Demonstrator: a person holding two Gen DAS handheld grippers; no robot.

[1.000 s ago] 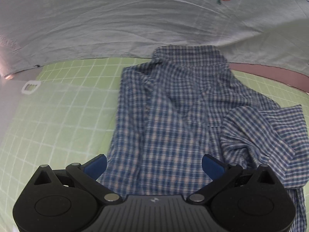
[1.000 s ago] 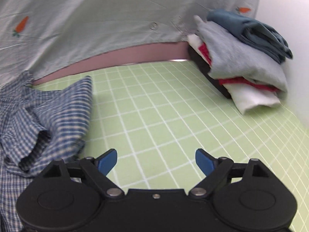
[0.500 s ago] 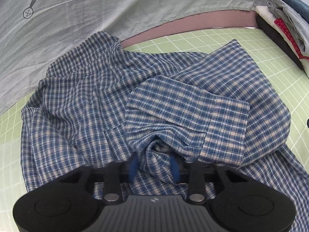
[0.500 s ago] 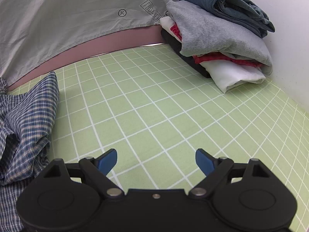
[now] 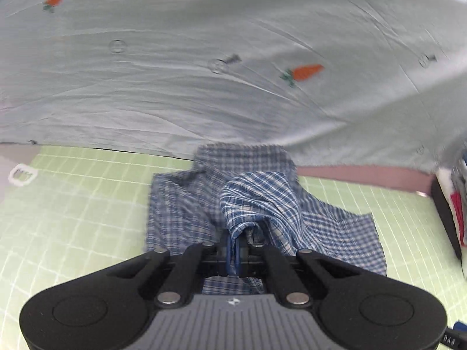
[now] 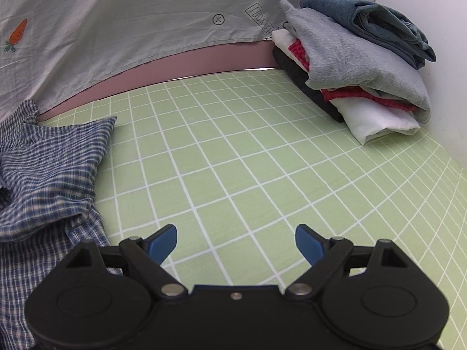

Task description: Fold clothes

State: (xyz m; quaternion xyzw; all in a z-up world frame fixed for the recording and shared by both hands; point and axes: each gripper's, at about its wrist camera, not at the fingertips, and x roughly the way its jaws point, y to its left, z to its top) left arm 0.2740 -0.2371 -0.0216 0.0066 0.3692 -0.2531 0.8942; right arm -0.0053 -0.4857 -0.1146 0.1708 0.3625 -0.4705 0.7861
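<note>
From the left wrist camera, the left gripper [image 5: 233,252] sits at 6 o'clock with its blue pads pressed together, pinching a bunched fold of the plaid shirt [image 5: 181,213]. The pinched cloth rises into a peaked hump just past the fingertips, toward 12 o'clock, while the rest of the shirt lies flat on the green grid mat [image 5: 73,204], its collar end reaching the hem of the pale carrot-print sheet [image 5: 204,93] that hangs across the upper half of the frame. A lower corner of the shirt spreads out toward 3 o'clock. This view is somewhat blurred.

From the right wrist camera, the right gripper [image 6: 235,240] holds its blue pads spread wide apart over bare mat [image 6: 233,160], gripping nothing. The plaid shirt [image 6: 49,163] lies crumpled at 9 o'clock, running down past the gripper's left finger. At 2 o'clock a stack of folded clothes [image 6: 356,67] rests on the mat against the white wall [image 6: 437,23], well apart from the shirt. The carrot-print sheet [image 6: 131,23] hangs from 10 to 12 o'clock.
</note>
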